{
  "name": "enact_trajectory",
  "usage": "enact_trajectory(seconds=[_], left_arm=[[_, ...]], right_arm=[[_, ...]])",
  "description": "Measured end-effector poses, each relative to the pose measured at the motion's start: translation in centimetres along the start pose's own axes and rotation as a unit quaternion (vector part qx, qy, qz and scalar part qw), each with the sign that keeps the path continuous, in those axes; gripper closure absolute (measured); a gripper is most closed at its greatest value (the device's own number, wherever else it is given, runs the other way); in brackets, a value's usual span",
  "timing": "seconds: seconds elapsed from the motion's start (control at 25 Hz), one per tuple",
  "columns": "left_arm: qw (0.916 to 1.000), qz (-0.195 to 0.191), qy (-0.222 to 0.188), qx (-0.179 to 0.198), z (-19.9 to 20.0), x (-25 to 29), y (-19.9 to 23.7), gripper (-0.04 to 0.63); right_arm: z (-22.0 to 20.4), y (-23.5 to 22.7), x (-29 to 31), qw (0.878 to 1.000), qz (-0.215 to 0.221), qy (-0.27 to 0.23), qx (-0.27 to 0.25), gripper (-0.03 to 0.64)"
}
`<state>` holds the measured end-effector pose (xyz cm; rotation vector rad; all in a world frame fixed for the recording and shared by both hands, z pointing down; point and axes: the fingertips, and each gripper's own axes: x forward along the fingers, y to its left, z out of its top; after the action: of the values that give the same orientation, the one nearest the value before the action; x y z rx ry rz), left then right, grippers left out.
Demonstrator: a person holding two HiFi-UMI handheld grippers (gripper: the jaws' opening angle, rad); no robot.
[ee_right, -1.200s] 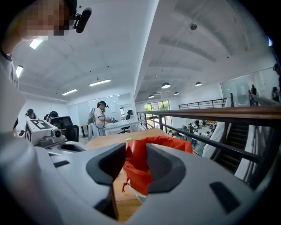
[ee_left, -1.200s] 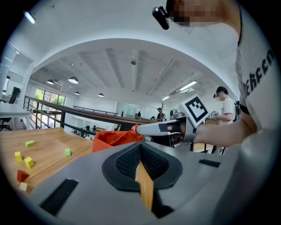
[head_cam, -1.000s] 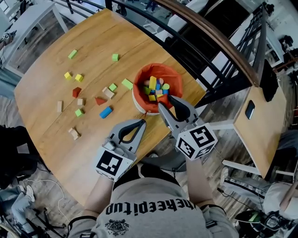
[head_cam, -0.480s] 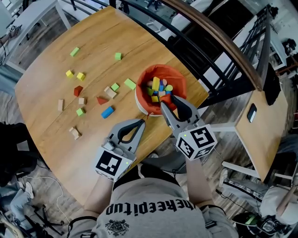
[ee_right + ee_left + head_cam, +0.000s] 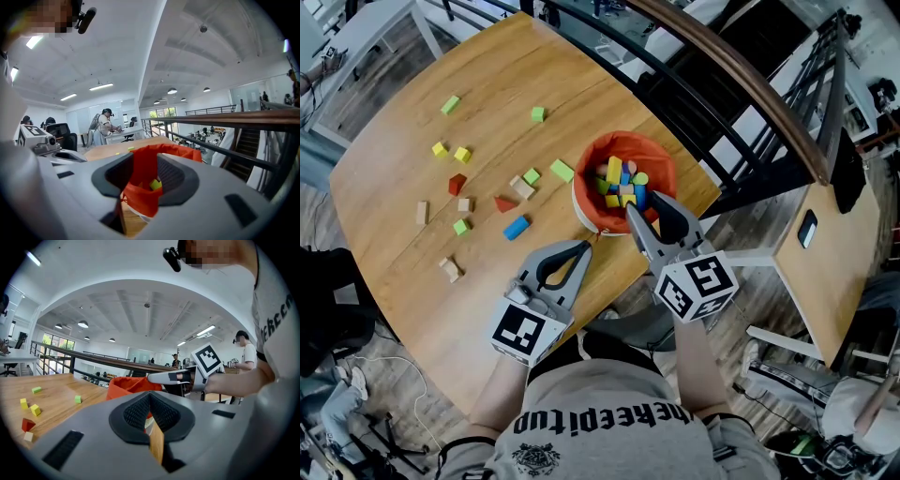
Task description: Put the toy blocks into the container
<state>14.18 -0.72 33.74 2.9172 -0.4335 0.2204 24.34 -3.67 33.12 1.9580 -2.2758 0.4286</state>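
Observation:
The orange container (image 5: 652,150) stands near the table's front edge with several coloured blocks (image 5: 621,183) inside. My right gripper (image 5: 644,204) hovers at its near rim, jaws apart and nothing held. In the right gripper view the container's orange rim (image 5: 150,154) shows between the jaws of the right gripper (image 5: 145,160). My left gripper (image 5: 584,247) rests low to the left of the container, shut and empty; in its own view the left gripper (image 5: 150,395) has its tips together. Loose blocks lie to the left: a blue block (image 5: 517,226), a red block (image 5: 456,184) and a green block (image 5: 538,113).
More loose blocks, yellow (image 5: 439,148), green (image 5: 462,226) and plain wood (image 5: 449,269), are scattered over the wooden table (image 5: 412,300). A dark railing (image 5: 722,75) runs behind the table's far right edge. The person's torso is at the near edge.
The head view has shifted a little. The right gripper has crept slightly further over the container's near rim. The left gripper has not moved.

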Motion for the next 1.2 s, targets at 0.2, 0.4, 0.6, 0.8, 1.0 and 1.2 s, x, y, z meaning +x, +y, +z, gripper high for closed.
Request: enact_trajectory(seconds=[0.2,0.4,0.6,0.8,1.0,1.2], left_arm=[[1.0000,0.002,0.002,0.001,0.0,0.0,0.1,0.581],[1.0000,0.006,-0.001,0.004,0.2,-0.2,0.1,0.581],[0.9999,0.012,-0.003,0.001,0.2,-0.6,0.2,0.581],[0.9998,0.021,-0.006,0.002,0.4,-1.2,0.4,0.581],[0.9994,0.035,-0.007,-0.005,0.3,-2.2,0.9,0.581],[0.9984,0.055,-0.012,-0.004,0.4,-3.9,1.4,0.581]], right_arm=[[-0.2,0.2,0.1,1.000,0.008,0.003,0.000,0.459],[0.1,0.7,0.0,1.000,0.015,0.001,-0.009,0.556],[0.5,1.5,-0.1,0.999,0.032,-0.009,-0.010,0.606],[1.1,2.9,0.1,0.998,0.060,-0.011,-0.015,0.606],[0.9,4.5,0.8,0.996,0.084,-0.009,-0.015,0.606],[1.1,6.8,1.5,0.993,0.113,-0.006,-0.025,0.606]])
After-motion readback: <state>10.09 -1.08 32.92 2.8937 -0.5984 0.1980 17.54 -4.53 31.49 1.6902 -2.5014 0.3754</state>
